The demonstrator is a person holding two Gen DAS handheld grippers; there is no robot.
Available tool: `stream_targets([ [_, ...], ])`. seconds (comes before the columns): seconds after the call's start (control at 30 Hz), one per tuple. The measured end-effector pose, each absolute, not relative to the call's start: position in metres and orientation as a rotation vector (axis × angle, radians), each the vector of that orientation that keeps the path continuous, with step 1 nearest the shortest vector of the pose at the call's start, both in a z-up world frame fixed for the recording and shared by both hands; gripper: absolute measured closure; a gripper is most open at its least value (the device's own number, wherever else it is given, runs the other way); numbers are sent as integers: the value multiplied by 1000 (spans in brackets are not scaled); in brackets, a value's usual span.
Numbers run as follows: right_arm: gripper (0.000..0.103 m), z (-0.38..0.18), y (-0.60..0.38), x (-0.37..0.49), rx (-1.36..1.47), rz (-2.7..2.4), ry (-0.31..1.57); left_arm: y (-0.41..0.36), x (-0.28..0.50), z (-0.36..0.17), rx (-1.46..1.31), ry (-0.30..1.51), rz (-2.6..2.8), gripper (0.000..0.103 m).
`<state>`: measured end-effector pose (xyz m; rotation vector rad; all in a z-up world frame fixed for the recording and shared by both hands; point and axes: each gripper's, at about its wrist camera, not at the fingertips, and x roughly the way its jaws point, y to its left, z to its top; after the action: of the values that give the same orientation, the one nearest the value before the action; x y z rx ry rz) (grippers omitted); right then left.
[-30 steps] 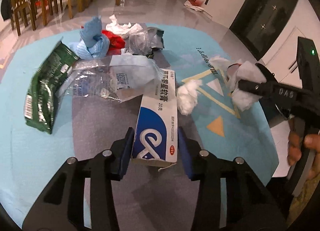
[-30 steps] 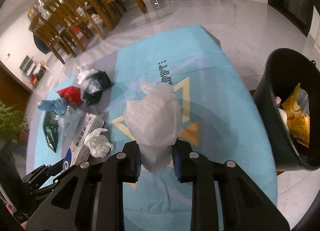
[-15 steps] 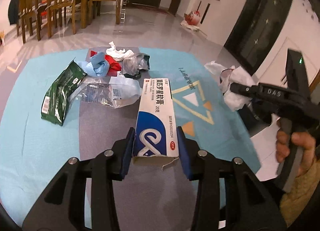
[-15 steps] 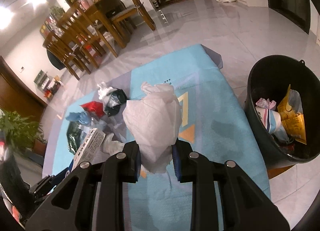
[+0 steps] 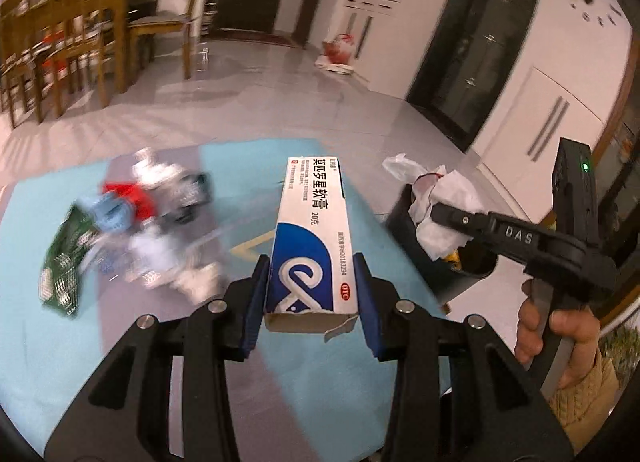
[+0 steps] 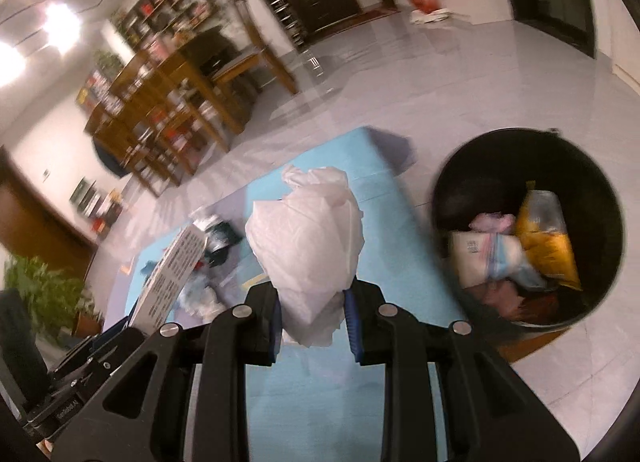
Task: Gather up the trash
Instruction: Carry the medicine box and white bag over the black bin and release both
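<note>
Carrying two pieces of trash toward the bin is the step in hand. The ointment box point(image 5: 311, 238), white and blue with a torn near end, is clamped at that end between the blue pads of the left claw point(image 5: 311, 294) and juts forward, clear of the mat point(image 5: 120, 342). The white crumpled bag point(image 6: 308, 246) is pinched at its lower part by the right claw point(image 6: 310, 318) and stands above the pads. Both claws are thus closed on their loads.

The black bin point(image 6: 600, 190) stands on the tiled floor just off the mat's edge, to the right of the bag in the right wrist view; it already holds a yellow pouch point(image 6: 544, 238) and a pale packet point(image 6: 484, 258).

Remaining litter point(image 5: 132, 218), including a green wrapper point(image 5: 64, 266), lies blurred on the far-left part of the mat.

Next move, as judged: bring each load over the bin's mouth before opening the pads, the bag first since it appears nearer the rim.
</note>
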<state>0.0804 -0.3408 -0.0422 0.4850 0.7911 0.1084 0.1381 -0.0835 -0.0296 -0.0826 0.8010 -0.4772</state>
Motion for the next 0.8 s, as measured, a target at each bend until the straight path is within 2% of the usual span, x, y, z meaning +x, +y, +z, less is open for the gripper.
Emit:
stream_targets([
  [0.33,75,-55,-464,51,728,-154,738,-219,177,-32,1,850,-679,61],
  [0.63,71,-76,-494,53,870,-202,775,-308,191,-66,126,897,-715,60],
  [0.73,65,-79,-495,58,884,-211,780,-321,197,-79,152,915,-695,58],
  [0.8,47,-80,-498,61,889,-227,783,-327,203,-85,163,924,-684,46],
])
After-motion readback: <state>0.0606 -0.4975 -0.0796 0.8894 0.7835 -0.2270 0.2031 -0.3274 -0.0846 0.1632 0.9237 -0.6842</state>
